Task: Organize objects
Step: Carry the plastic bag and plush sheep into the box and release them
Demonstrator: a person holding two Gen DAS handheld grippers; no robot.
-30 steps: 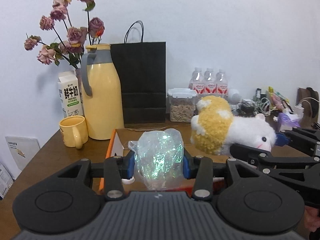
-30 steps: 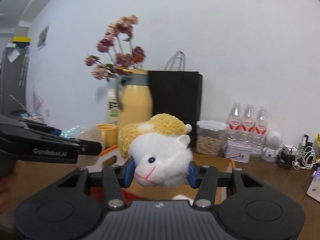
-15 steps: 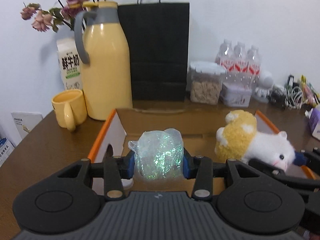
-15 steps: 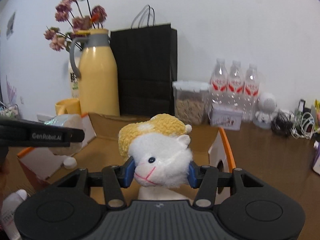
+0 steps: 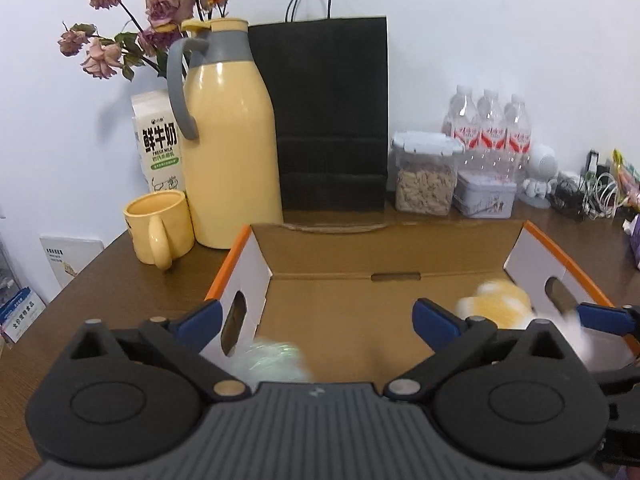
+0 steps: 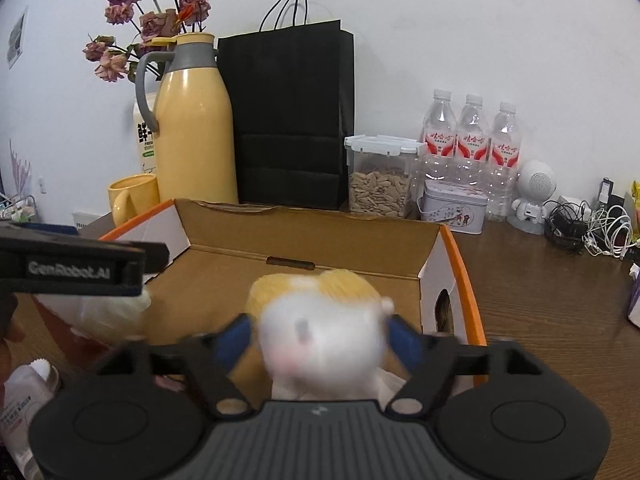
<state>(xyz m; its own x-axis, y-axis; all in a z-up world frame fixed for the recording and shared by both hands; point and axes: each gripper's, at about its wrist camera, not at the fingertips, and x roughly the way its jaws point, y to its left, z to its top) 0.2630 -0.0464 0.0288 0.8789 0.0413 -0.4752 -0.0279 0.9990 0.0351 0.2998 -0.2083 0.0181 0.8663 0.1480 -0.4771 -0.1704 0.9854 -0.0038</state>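
A plain white wall (image 5: 480,20) closes the far side of the scene, evenly lit, with soft shadows falling behind what stands against it. High on the wall's left, the right wrist view shows a small picture (image 6: 15,38). A dark brown wooden tabletop (image 5: 120,284) runs up to the wall, its grain visible on the right (image 6: 560,300). Beyond the tabletop's left edge, the room is too blurred to make out.

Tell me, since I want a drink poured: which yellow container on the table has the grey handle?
The tall yellow jug, standing by the black bag. Its handle and collar are grey; the small yellow mug beside it is all yellow.
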